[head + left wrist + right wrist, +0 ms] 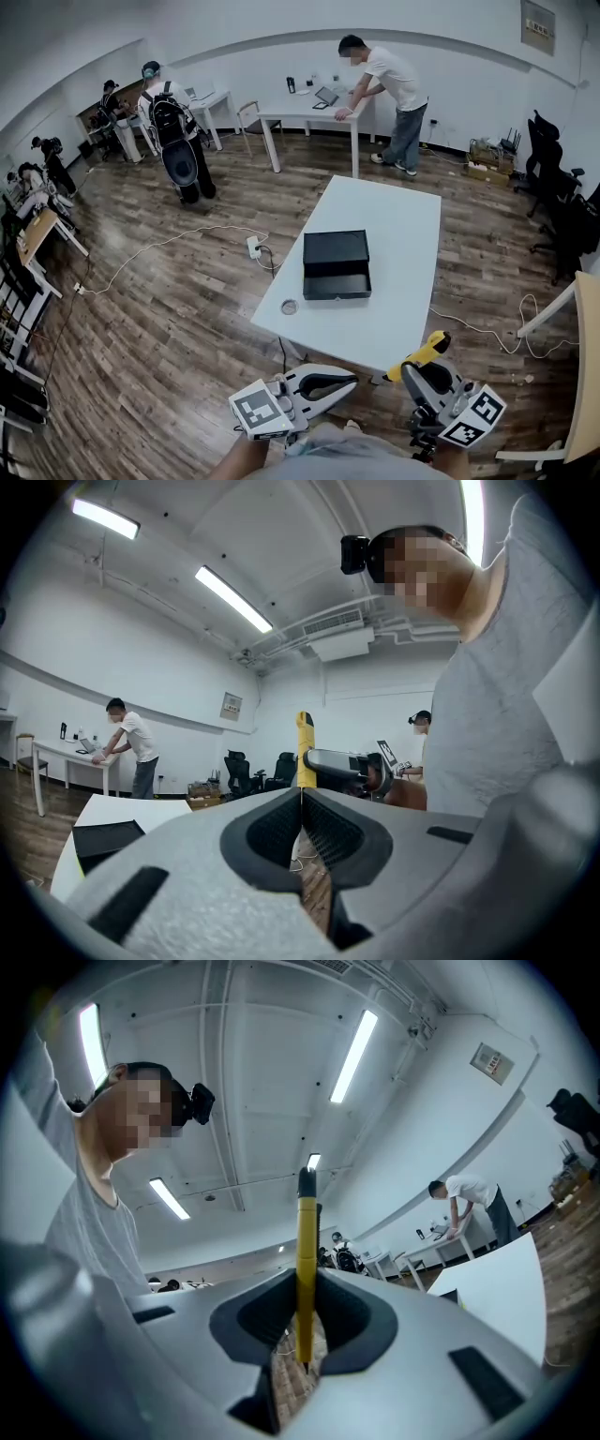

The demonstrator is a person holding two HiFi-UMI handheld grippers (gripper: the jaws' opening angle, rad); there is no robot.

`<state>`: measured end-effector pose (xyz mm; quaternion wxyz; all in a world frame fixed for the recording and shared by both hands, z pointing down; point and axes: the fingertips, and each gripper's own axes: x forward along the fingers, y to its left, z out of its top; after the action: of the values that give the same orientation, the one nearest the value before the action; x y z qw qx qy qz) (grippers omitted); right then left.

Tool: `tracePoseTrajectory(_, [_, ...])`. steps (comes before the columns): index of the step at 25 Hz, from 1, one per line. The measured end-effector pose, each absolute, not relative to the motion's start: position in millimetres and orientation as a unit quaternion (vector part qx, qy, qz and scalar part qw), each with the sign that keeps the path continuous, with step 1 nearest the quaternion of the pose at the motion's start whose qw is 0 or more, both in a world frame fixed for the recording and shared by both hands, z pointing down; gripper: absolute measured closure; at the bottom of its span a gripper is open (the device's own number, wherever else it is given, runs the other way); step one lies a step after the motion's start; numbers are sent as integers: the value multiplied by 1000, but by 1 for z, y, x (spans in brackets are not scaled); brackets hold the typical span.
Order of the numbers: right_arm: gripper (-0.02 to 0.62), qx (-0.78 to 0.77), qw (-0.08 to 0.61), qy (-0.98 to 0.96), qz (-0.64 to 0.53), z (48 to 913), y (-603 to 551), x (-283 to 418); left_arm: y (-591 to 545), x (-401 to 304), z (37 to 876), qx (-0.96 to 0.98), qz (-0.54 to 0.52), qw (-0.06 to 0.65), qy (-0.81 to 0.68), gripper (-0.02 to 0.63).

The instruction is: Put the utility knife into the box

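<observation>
A yellow utility knife point(421, 352) with a black tip is held below the table's near edge, and my right gripper point(419, 368) is shut on it. In the right gripper view the knife point(306, 1241) stands upright between the closed jaws of the right gripper point(306, 1283). The black box point(337, 265) lies open on the white table point(394, 281), its two halves side by side. My left gripper point(347, 380) hangs beside the right one, shut and empty. In the left gripper view, that gripper point(301, 794) points at the knife point(305, 747).
A small round object point(289, 306) sits near the table's front left corner. A power strip point(253, 247) and cables lie on the wooden floor to the left. People stand at desks at the back, one leaning on a white desk point(300, 112). Black office chairs point(553, 187) line the right wall.
</observation>
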<state>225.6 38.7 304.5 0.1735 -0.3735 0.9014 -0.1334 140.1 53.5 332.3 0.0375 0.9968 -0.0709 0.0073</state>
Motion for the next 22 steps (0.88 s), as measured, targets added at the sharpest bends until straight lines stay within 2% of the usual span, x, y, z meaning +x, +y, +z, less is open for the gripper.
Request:
tracePoseTrajectory(5, [522, -372, 171, 903, -133, 307, 27, 234, 47, 146, 338, 996, 8, 39, -85, 588])
tracePoseTrajectory(17, [522, -357, 141, 912, -143, 313, -20, 209, 14, 121, 346, 987, -13, 106, -122, 588])
tracePoseTrajectory(22, [522, -365, 126, 911, -148, 315, -57, 189, -26, 104, 337, 988, -26, 96, -118, 588])
